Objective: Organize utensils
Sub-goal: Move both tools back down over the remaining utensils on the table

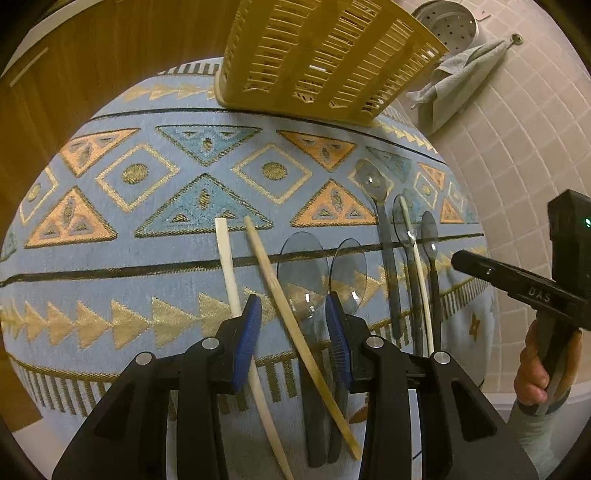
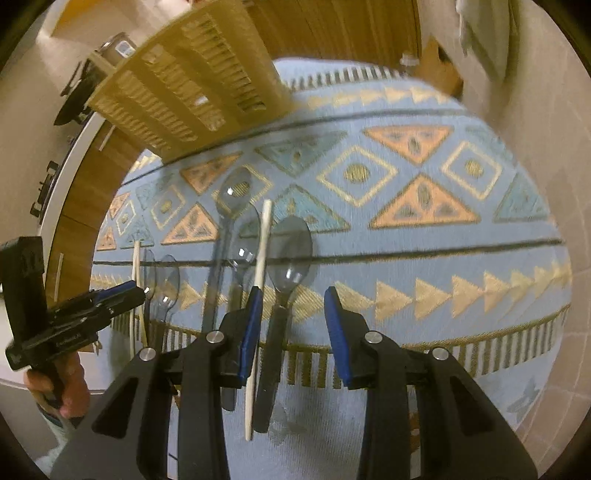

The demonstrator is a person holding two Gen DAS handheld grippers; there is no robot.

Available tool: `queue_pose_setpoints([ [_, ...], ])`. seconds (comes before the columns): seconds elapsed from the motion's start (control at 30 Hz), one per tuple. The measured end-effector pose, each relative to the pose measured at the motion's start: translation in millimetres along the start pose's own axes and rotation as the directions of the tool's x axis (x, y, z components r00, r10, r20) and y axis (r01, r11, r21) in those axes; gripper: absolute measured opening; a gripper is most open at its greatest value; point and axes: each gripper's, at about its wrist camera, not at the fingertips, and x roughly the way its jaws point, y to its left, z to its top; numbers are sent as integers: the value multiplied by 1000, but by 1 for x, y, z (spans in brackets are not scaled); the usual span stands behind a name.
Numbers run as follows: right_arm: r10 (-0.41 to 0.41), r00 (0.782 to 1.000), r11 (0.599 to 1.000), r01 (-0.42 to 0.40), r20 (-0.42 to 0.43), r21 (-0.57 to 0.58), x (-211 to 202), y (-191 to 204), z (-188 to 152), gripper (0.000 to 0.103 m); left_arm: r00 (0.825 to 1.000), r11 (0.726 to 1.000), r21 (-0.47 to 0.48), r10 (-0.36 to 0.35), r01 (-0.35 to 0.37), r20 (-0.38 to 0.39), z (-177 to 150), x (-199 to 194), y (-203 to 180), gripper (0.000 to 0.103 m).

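Currently both my claws hang above the tabletop, which is covered by a light-blue woven cloth with orange and teal triangles [image 1: 110, 258]. My left claw [image 1: 293, 332] has its blue-padded fingers [image 1: 247, 332] spread apart, gripping nothing; below it lie a white flat stick [image 1: 229, 258], a tan wooden stick [image 1: 273, 280] that slants across between the pads, and two clear grey plastic spoons [image 1: 303, 273] side by side, bowls pointing away from me. My right claw [image 2: 293, 325] is also spread, empty; under it sit a large clear grey spoon [image 2: 290, 251], a white chopstick-like stick [image 2: 262, 258] just beside its left pad, and more translucent spoons [image 2: 232, 206] further left. A beige slotted plastic utensil basket [image 1: 321, 55] stands at the far edge of the cloth, apart from all utensils. Right-wrist view is motion-blurred. Beyond the cloth, a grey towel [image 1: 454, 85] hangs on a tiled wall [image 1: 517, 147], near a perforated metal pot [image 1: 450, 26].
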Motion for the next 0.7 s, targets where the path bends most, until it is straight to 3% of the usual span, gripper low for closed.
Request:
queue_pose_setpoints([
  [0.13,39,998,999,-37,-51,24,11,1,0,32,1000,1000,18,20,-20,4,0,5,-4,26],
  [0.23,-6,998,1000,6,-66,-7,19,10,1,30,1000,1000,21,22,-22,0,1,6,-4,20],
  [0.43,-77,992,996,72,-99,-47,30,24,4,11,1000,1000,25,14,-14,-8,1,8,-3,17],
  [0.7,-178,978,981,168,-105,-99,35,40,6,10,1000,999,35,26,-26,-9,0,5,0,12],
])
